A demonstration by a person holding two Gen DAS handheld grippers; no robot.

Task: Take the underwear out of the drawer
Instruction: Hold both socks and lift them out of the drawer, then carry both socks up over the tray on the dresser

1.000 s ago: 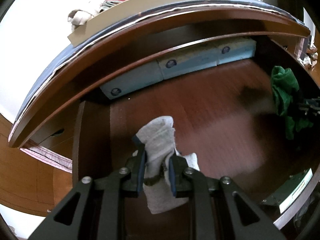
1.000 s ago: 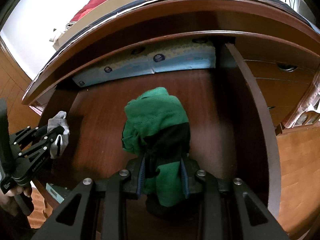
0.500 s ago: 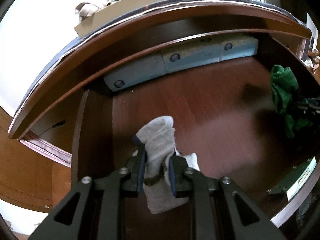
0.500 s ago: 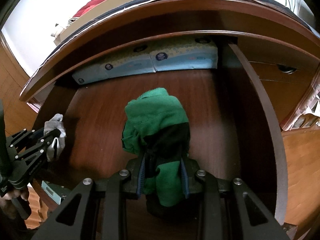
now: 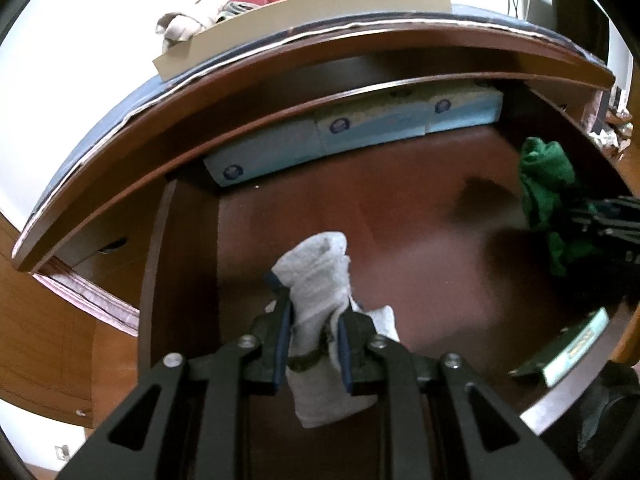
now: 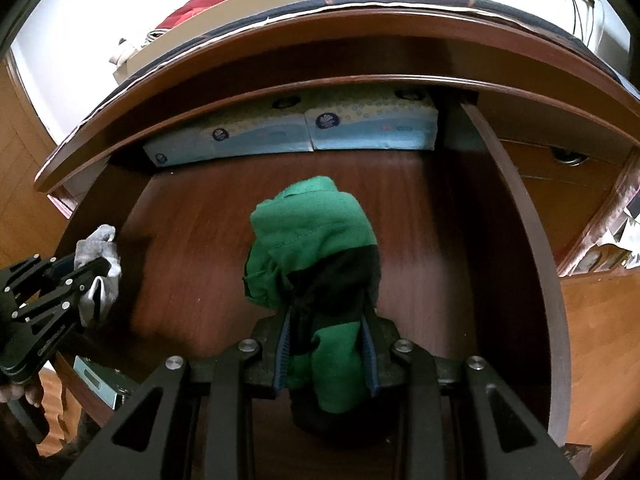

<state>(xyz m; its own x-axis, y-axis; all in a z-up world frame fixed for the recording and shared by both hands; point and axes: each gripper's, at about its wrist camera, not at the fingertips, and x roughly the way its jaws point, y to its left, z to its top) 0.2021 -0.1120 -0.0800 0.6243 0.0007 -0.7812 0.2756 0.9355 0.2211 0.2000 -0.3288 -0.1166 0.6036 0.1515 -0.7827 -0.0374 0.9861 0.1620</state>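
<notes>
A pale grey piece of underwear (image 5: 316, 272) hangs bunched between the pads of my left gripper (image 5: 314, 320), which is shut on it above the left part of the open wooden drawer (image 5: 400, 220). My right gripper (image 6: 326, 344) is shut on a green and black piece of underwear (image 6: 312, 232) over the drawer's middle. From the right wrist, the left gripper (image 6: 80, 276) shows at the left edge with the grey cloth (image 6: 100, 248). In the left wrist view the green cloth (image 5: 544, 176) and the right gripper (image 5: 604, 220) sit at the right edge.
Light blue tissue packs (image 6: 372, 128) line the drawer's back wall. A small green and white box (image 5: 572, 348) lies at the drawer's front edge. The cabinet top overhangs the drawer and carries a cardboard box (image 5: 300, 4) with red and pale clothes. A hand (image 6: 20, 396) holds the left gripper.
Both grippers keep their hold on the same cloths. The right wrist view has tilted a little; nothing in the drawer has moved.
</notes>
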